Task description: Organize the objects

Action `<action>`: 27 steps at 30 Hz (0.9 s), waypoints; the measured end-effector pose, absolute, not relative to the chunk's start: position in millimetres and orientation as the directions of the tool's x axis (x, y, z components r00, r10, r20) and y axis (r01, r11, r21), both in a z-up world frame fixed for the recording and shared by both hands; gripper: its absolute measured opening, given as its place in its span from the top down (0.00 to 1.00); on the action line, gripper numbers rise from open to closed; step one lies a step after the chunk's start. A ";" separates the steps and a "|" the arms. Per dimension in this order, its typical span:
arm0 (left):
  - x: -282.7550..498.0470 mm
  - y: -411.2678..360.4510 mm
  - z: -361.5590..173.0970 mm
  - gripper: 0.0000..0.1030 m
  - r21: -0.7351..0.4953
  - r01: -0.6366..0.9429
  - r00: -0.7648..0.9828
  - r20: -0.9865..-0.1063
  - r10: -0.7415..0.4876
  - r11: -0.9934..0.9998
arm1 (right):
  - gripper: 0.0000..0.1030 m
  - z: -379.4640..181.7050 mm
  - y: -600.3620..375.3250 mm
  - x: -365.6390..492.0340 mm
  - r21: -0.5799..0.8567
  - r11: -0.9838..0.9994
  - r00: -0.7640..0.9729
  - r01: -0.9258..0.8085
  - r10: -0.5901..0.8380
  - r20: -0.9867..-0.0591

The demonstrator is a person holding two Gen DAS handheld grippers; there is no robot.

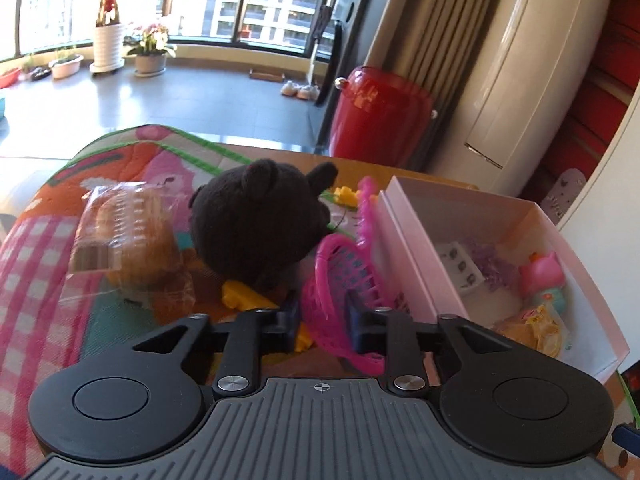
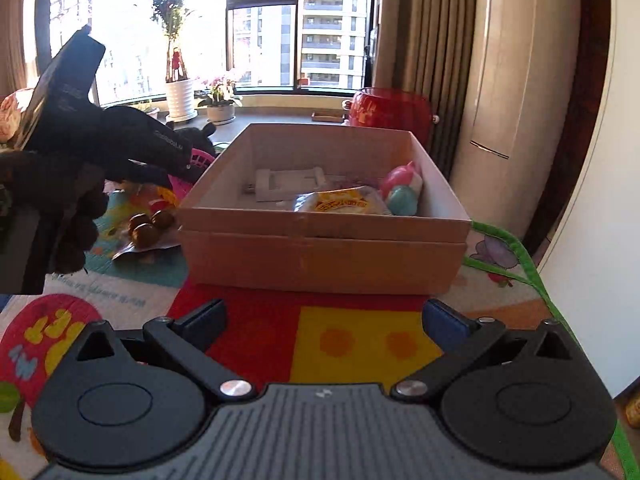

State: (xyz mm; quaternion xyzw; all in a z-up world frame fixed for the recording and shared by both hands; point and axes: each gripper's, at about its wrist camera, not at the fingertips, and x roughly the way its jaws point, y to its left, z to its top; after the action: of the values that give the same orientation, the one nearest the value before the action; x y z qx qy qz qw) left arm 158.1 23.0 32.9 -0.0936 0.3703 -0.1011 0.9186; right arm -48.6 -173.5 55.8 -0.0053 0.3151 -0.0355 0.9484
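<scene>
Pinched between the left gripper's (image 1: 323, 316) narrowed fingers, a pink basket (image 1: 344, 276) stood tilted on edge beside the open box (image 1: 404, 236). Facing the box's near wall, the right gripper (image 2: 324, 320) spread wide, empty.

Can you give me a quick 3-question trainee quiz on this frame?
1. True or false: the left gripper is shut on the pink basket.
2. Where is the pink-and-blue toy? A) in the box B) on the mat C) in the basket
3. Fill in: the right gripper fingers are ____.

Key: 1 true; 2 A; 3 open, holding nothing.
</scene>
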 end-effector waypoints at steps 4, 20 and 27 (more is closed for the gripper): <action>129.0 46.4 33.7 0.90 -0.292 0.144 0.715 -0.630 -0.304 0.945 | 0.00 55.4 -158.5 -53.9 -0.060 0.998 0.806 0.017 -0.049 -0.590; -11.6 175.3 38.5 0.90 -0.326 0.003 0.768 -0.605 -0.210 0.946 | 0.00 102.4 -96.0 -23.9 0.048 0.971 0.766 -0.233 0.214 -0.606; 9.2 159.2 24.7 0.88 -0.364 0.102 0.791 -0.534 -0.297 0.926 | 0.00 165.6 -118.3 47.5 0.154 0.977 0.762 -0.149 0.213 -0.611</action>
State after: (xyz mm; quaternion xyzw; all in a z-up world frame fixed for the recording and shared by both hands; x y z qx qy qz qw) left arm 9.2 159.2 24.7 -0.1599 0.3048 -0.1070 0.9328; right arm 47.5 -118.3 165.6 0.0481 0.3310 0.0965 0.9375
